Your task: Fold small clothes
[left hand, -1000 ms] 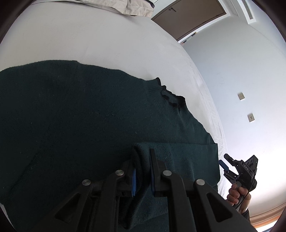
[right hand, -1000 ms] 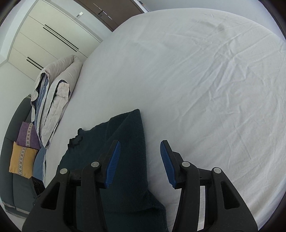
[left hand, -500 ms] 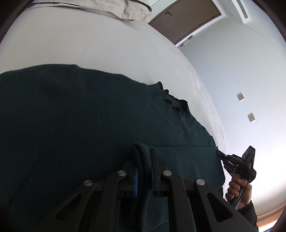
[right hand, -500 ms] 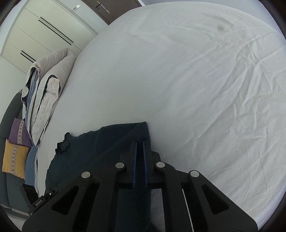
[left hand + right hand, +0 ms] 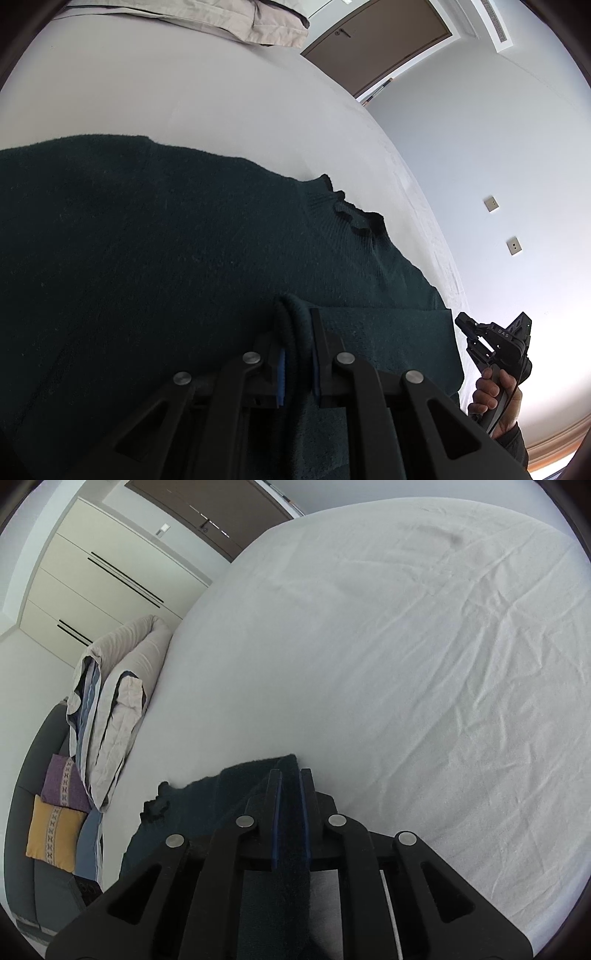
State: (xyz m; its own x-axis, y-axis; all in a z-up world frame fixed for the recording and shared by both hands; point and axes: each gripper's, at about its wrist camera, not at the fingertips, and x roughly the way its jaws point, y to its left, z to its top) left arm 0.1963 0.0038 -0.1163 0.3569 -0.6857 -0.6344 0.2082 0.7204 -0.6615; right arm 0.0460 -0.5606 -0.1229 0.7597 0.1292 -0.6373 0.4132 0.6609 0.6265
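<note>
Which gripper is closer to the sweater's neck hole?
Left, judging by its own view. The left gripper pinches a fold just below the collar. The right gripper clamps the sweater's edge out to the side, further off.

tongs [image 5: 290,797] pinching dark sweater [image 5: 192,812], white bed [image 5: 424,683]

Bare bed [image 5: 406,664] ahead and to the right of the sweater [image 5: 147,258]: open passage. Far edge is blocked by a folded duvet [image 5: 118,701]; cushions [image 5: 55,830] lie beyond it.
</note>
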